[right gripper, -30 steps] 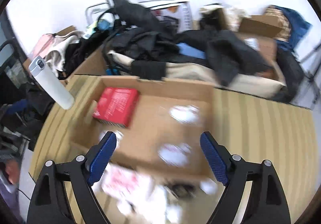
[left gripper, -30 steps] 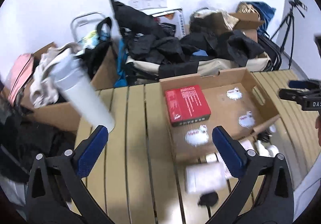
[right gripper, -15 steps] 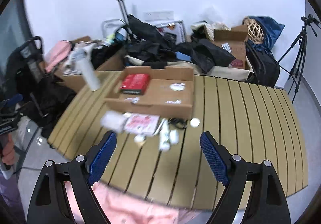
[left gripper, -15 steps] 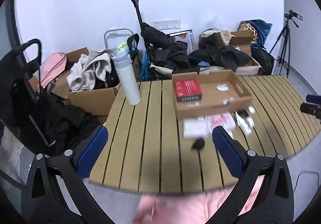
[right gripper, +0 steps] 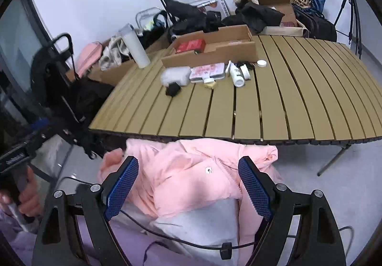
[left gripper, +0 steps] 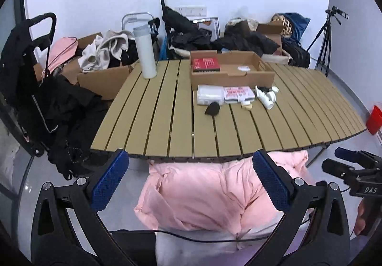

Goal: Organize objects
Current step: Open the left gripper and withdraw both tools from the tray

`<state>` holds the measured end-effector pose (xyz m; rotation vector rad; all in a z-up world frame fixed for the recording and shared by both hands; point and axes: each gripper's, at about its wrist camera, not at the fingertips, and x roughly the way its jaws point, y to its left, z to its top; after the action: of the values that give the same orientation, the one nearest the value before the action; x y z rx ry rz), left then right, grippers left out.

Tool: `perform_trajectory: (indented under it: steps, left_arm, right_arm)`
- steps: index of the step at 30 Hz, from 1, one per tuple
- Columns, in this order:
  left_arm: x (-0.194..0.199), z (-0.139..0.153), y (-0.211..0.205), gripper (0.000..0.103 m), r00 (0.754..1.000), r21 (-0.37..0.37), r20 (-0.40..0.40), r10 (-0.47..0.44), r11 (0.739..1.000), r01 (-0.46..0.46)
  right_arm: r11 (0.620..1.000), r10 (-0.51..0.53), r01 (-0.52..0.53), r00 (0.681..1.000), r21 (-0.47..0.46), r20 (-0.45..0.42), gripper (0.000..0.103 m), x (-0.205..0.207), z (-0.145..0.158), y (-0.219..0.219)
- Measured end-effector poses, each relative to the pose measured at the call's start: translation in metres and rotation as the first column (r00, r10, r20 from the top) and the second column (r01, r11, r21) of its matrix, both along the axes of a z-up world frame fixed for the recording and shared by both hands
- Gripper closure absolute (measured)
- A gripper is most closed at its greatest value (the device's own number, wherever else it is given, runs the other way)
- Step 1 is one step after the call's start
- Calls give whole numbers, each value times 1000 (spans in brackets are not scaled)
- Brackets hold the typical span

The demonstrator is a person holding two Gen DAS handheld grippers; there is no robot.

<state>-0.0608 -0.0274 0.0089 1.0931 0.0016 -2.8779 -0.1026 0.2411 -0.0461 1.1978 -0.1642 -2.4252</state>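
With both the left tool [left gripper: 188,185] and right tool [right gripper: 188,185] spread apart and empty, reach first for the small bottles [right gripper: 235,74] mid-frame beside the cardboard box [right gripper: 210,51].

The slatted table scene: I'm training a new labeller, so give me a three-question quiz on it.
1. True or false: the red box lies inside the cardboard tray.
2. Where does the white bottle stand? A) in the tray B) on the slatted table, left of the tray C) on the floor
3. Fill in: both the left claw and the right claw are ____ and hold nothing.

Key: 1 true; 2 B; 3 open.
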Motion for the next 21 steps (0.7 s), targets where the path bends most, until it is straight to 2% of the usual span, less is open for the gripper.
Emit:
perform_trajectory:
  steps: [4, 6, 8, 11, 15, 21]
  left_arm:
    - [0, -2, 0, 0, 1000, -5, -1, 4, 1000, -4]
    - [0, -9, -2, 0, 1000, 10, 17, 3, 1000, -3]
    - [-1, -13, -3, 0, 1000, 15, 22, 0, 1000, 0]
    - [-6, -22, 3, 0, 1000, -9, 7, -26, 1000, 26]
    - [-24, -41, 5, 0, 998, 18, 39, -52, 999, 51]
    - [-77, -75, 6, 1, 989, 36, 81, -124, 992, 121]
  right_arm:
    - [1000, 15, -15, 999, 1, -44, 15, 1, 5, -5]
    - [1000, 5, -4, 1000, 17, -31, 15, 2, 1, -5]
    - [1000, 7, -7, 1000, -12, -9, 15, 2, -6, -3]
    - [1000, -7, 6, 1000, 8, 8, 15, -4, -15, -1]
    - [1000, 0, -1, 1000, 25, 28, 20, -12, -31, -1]
    - [994, -37, 44, 997, 102, -67, 21, -36, -44, -7]
